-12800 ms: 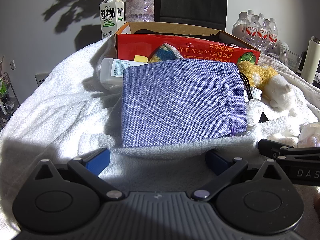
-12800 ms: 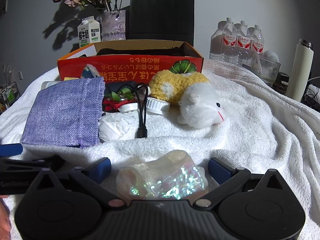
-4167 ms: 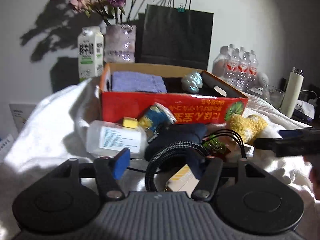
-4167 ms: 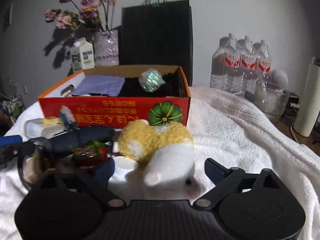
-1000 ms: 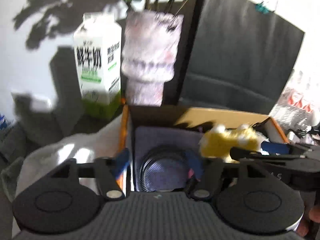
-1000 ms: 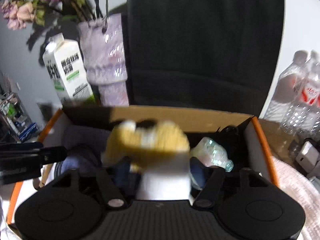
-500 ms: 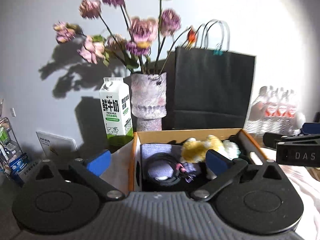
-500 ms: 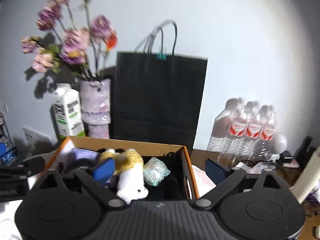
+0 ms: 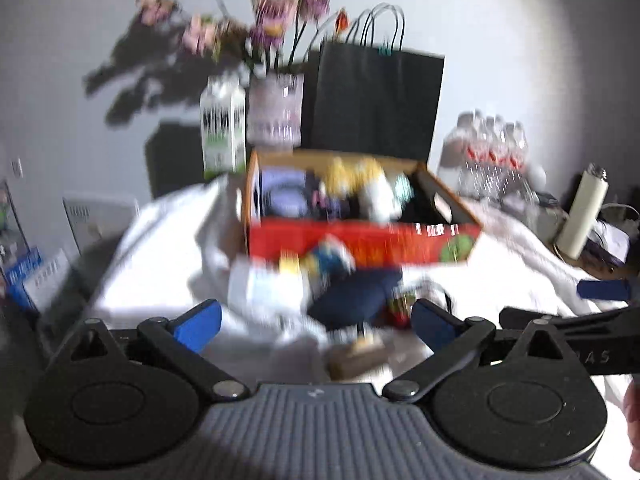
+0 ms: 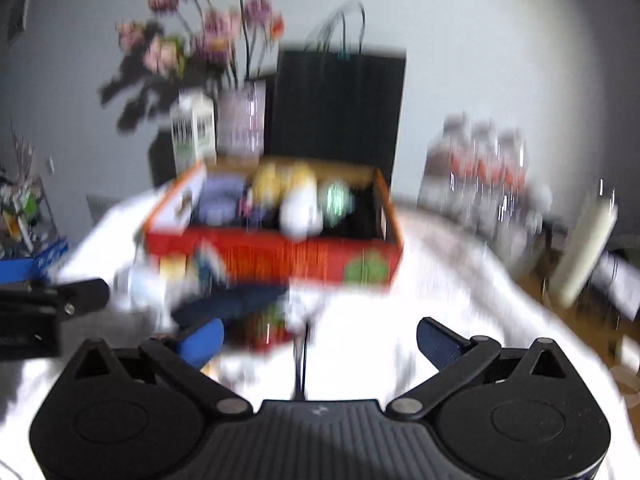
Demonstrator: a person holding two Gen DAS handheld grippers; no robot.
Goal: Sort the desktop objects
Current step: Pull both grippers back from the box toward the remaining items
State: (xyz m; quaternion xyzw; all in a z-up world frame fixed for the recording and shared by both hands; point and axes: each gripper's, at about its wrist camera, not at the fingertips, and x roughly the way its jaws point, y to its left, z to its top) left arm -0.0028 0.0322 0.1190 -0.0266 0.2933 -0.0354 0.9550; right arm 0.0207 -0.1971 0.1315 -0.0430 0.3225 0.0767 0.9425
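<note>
The red cardboard box (image 9: 360, 246) (image 10: 276, 258) stands on the white towel and holds a purple pouch (image 9: 280, 196), a yellow-and-white plush (image 9: 360, 188) (image 10: 296, 196) and a shiny packet (image 10: 336, 200). In front of it lie a white bottle (image 9: 264, 292), a dark blue pouch (image 9: 356, 298) (image 10: 232, 304), a small red item (image 10: 264, 330), a black cable (image 10: 302, 360) and a small carton (image 9: 356, 354). My left gripper (image 9: 316, 322) is open and empty, well back from the box. My right gripper (image 10: 320, 340) holds nothing, its jaws opening wide. Both views are motion-blurred.
Behind the box stand a milk carton (image 9: 222, 136), a vase of flowers (image 9: 274, 112) and a black paper bag (image 9: 376, 104). Several water bottles (image 9: 492, 152) and a white flask (image 9: 580, 216) are at the right. The towel (image 10: 440, 280) slopes off on both sides.
Both grippers have pulled back from over the box and opened wide. The coiled cable and the plush stay in the box; the items in front of it have come into view.
</note>
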